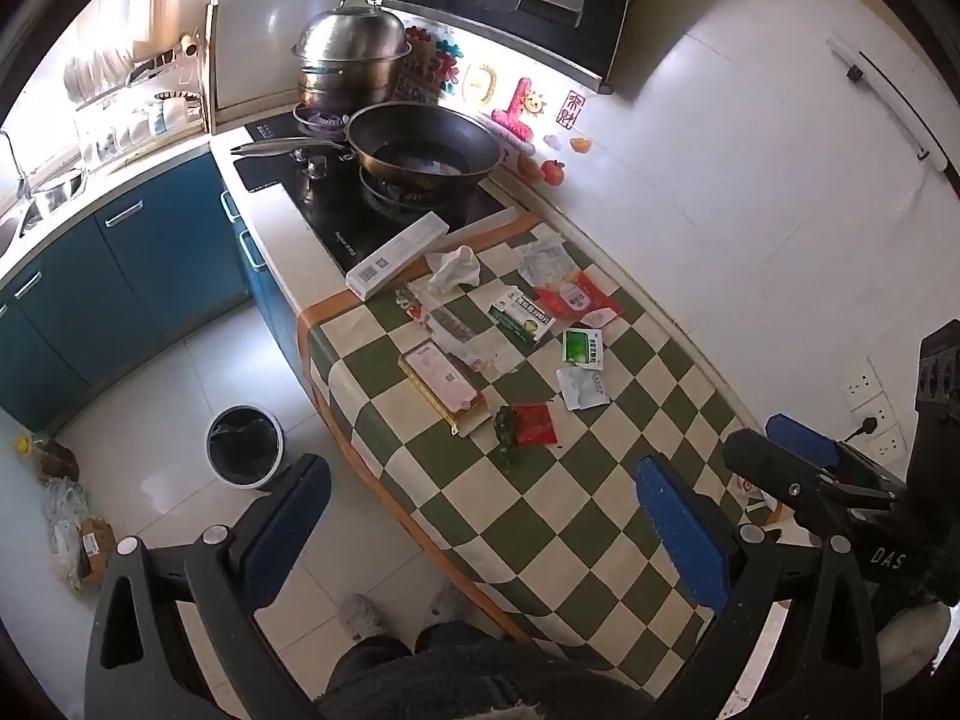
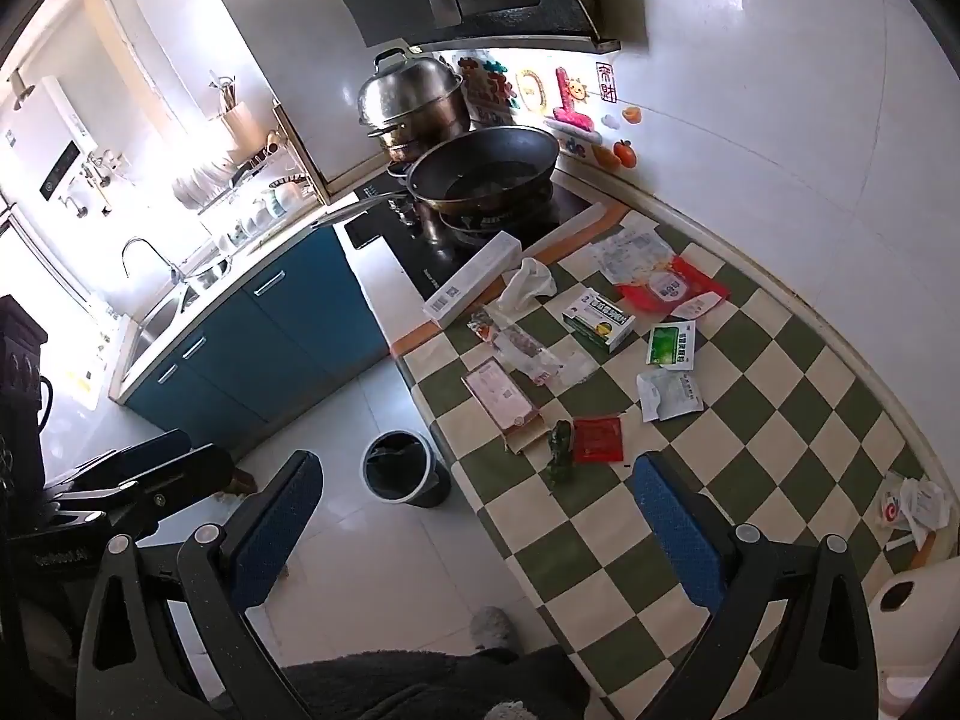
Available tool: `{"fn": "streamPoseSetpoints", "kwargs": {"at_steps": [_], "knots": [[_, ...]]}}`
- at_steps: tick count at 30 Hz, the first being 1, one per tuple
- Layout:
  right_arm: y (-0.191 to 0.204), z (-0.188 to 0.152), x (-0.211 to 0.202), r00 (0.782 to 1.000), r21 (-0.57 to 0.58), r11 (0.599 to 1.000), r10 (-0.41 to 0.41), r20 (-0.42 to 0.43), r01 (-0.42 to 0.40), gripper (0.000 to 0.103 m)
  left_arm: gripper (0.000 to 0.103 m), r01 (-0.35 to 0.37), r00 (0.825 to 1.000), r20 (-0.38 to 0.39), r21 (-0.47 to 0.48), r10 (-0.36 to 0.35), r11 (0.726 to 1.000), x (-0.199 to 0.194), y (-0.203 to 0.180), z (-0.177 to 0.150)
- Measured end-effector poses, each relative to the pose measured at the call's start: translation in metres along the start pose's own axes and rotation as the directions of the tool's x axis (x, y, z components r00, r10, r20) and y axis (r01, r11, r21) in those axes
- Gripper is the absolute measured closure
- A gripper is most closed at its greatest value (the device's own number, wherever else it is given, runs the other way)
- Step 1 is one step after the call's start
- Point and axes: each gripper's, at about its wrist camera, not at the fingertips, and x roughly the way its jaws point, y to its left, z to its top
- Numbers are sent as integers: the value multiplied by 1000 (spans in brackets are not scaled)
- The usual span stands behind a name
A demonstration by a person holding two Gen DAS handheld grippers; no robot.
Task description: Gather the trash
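Note:
Trash lies scattered on a green-and-cream checkered cloth (image 1: 576,516): a red sachet (image 1: 534,423) (image 2: 597,439), a green wrapper (image 1: 506,429) (image 2: 561,450), a long pink box (image 1: 441,381) (image 2: 498,396), a white sachet (image 1: 582,387), a green sachet (image 2: 671,347), a green-white box (image 1: 521,315), a red packet (image 2: 672,288), a crumpled tissue (image 1: 456,267) and a long white box (image 1: 396,255). A grey bin (image 1: 245,447) (image 2: 399,468) with a dark liner stands on the floor beside the counter. My left gripper (image 1: 480,516) and right gripper (image 2: 477,510) hover open above the counter's near edge, both holding nothing.
A wok (image 1: 420,147) and a steel steamer pot (image 1: 351,54) sit on the black stove (image 1: 336,210) behind the cloth. Blue cabinets (image 1: 150,252) and a sink run along the left. More crumpled paper (image 2: 918,504) lies at the cloth's right end. A person's slippers (image 1: 360,615) stand below.

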Motion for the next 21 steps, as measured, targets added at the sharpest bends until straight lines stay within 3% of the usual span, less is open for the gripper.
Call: {"fn": "streamPoseSetpoints", "kwargs": {"at_steps": [21], "knots": [[0,0,-2,999,-4,999,35,-7,-35,0,0,6,1000,10,1,-6,1000,-2,1,-2]]}}
